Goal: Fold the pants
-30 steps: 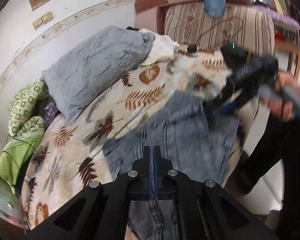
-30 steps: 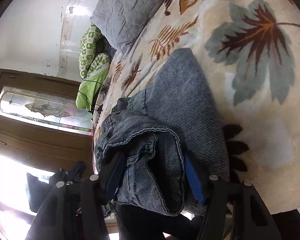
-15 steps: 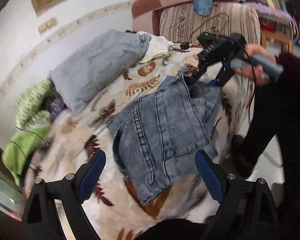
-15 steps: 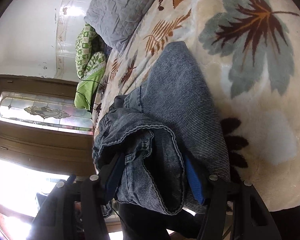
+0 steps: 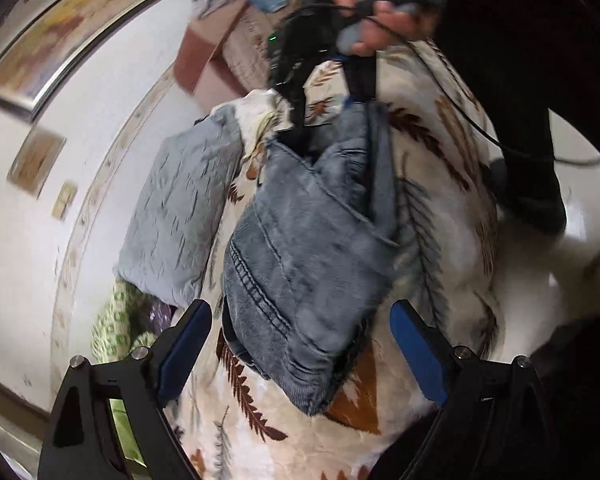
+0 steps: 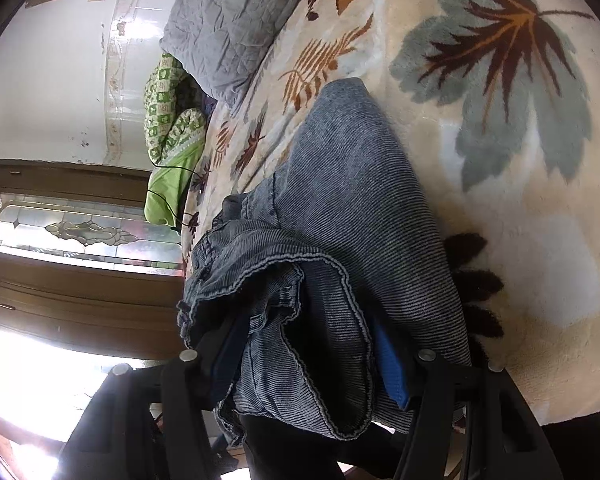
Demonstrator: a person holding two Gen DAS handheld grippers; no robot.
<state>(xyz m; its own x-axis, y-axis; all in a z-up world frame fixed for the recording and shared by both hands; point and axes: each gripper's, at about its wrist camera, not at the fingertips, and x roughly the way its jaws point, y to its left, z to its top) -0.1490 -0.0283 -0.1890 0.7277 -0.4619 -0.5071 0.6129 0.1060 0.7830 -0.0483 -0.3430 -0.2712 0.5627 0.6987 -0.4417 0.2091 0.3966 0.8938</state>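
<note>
Blue-grey corduroy pants (image 5: 308,248) lie folded in a bundle on a cream bedspread with a leaf pattern (image 5: 440,208). My left gripper (image 5: 300,348) is open and empty, above the near end of the bundle. My right gripper (image 6: 308,356) is closed around the bunched hem end of the pants (image 6: 340,280), with cloth filling the space between its blue pads. In the left wrist view the right gripper (image 5: 324,108) holds the far end of the bundle, with a hand on its handle.
A grey quilted pillow (image 5: 180,208) lies beside the pants, toward the white wall. A green patterned blanket (image 6: 172,120) is bunched beyond it. A striped armchair (image 5: 236,52) stands past the bed. A wooden door with patterned glass (image 6: 80,232) is behind.
My left gripper opened and let go of the pants, then drew back and swung round. The pants dropped into a folded bundle. The right gripper kept its hold.
</note>
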